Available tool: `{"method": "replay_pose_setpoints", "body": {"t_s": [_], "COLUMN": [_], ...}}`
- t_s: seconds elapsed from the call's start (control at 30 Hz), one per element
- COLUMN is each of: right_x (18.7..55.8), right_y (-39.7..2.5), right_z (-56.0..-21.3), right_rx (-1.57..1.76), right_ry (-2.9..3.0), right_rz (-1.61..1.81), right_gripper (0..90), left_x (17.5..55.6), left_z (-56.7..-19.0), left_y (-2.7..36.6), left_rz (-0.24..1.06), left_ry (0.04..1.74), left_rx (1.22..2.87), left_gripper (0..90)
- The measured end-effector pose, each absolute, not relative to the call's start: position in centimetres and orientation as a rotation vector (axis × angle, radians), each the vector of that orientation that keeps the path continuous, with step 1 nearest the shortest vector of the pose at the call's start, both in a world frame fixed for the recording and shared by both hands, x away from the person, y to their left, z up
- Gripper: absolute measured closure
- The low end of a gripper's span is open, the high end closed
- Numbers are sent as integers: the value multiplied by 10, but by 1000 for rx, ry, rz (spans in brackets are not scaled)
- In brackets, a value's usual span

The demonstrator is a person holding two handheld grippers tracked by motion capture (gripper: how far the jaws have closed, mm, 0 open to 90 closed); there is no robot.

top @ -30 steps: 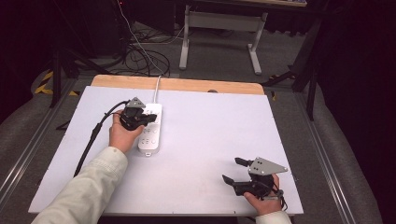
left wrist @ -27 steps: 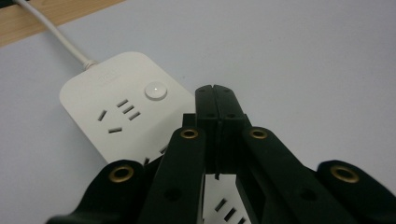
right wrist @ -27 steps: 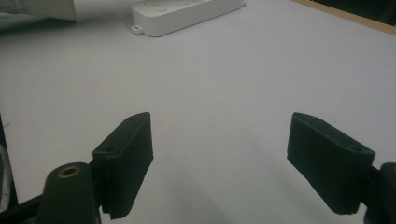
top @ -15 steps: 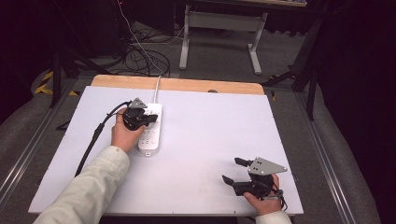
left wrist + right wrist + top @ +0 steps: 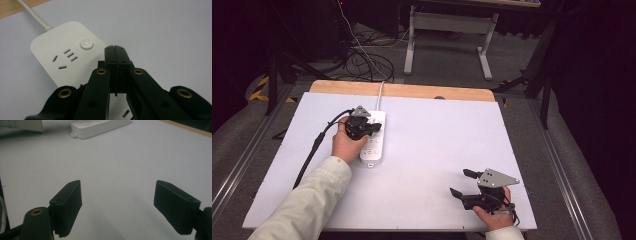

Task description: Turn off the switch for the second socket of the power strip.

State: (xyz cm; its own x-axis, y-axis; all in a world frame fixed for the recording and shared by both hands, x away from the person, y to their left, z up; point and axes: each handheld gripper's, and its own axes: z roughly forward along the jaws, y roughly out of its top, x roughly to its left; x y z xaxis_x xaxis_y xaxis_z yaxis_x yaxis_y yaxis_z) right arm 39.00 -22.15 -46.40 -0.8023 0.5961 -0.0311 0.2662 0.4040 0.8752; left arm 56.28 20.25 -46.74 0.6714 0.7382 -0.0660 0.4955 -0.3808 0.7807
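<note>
Power strip (image 5: 373, 139) under the left gripper (image 5: 116, 53)
Left jaws clenched empty above its round button (image 5: 86, 44); right gripper (image 5: 117, 207) jaws released over bare desk (image 5: 437, 135).

Left tool (image 5: 373, 127) over white power strip (image 5: 373, 142) on white table (image 5: 432, 135), right tool (image 5: 462, 183) spread near front edge

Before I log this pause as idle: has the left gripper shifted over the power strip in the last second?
No. In the high view the left gripper sits at the same spot over the power strip, its closed tips near the strip's cord end.
</note>
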Motion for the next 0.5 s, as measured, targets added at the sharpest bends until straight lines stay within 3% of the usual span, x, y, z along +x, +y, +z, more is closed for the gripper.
{"method": "replay_pose_setpoints", "body": {"t_s": [0.5], "right_x": [390], "right_y": [-222], "right_z": [-464], "right_rx": [748], "right_ry": [2325], "right_rz": [1358], "right_gripper": [229], "left_x": [563], "left_z": [-469], "left_y": [200], "left_rz": [399], "left_ry": [949], "left_rx": [2072], "left_gripper": [900]}}
